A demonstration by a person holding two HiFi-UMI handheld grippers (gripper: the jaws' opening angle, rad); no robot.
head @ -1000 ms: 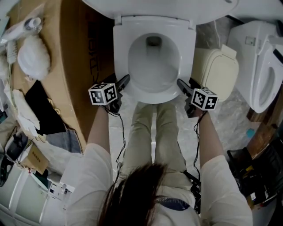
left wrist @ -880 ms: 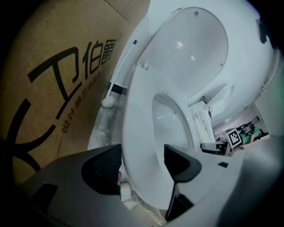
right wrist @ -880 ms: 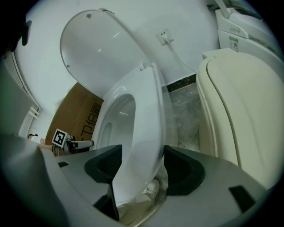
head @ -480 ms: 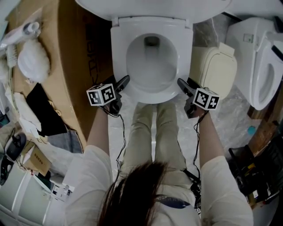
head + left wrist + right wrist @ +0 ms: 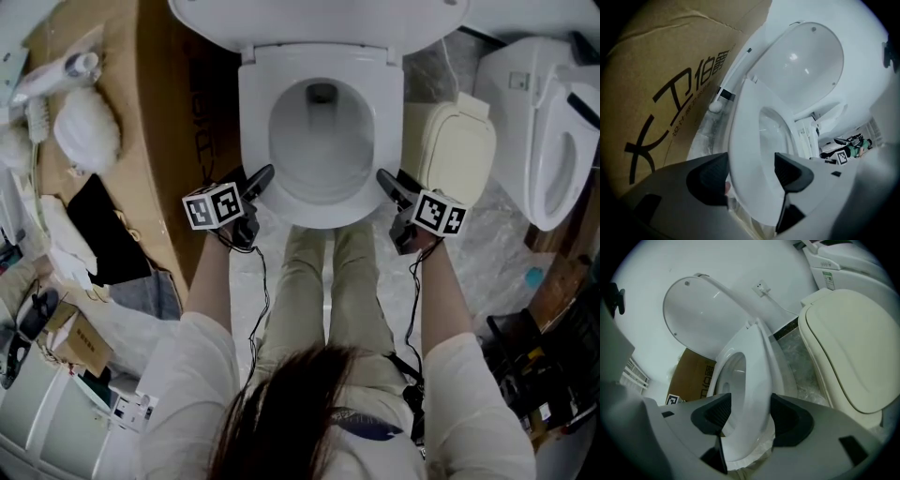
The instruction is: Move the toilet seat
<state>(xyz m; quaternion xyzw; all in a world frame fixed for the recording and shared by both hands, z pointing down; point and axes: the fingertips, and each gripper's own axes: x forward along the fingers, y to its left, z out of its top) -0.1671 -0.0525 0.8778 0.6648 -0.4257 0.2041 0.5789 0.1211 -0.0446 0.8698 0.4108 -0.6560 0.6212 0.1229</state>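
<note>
Gripping: left gripper and right gripper are each clamping the seat at its front rim, one on each side.
Left gripper: its jaws are pressing on the front-left rim, one pad on the outer edge and the other inside the ring.
Right gripper: its jaws have just been closing and are squeezing the front-right rim, which is sitting between the pads.
Seat: it is lying over the bowl with its front edge pointing toward the person's legs. Whether that edge is clear of the bowl cannot be told.
Lid: it is standing open behind the seat.
Box: brown cardboard with dark print is standing just beside the toilet, on the left gripper's side.
Beige cover: it is lying on the floor just beside the toilet, on the right gripper's side.
Second toilet: it is standing beyond the beige cover.
</note>
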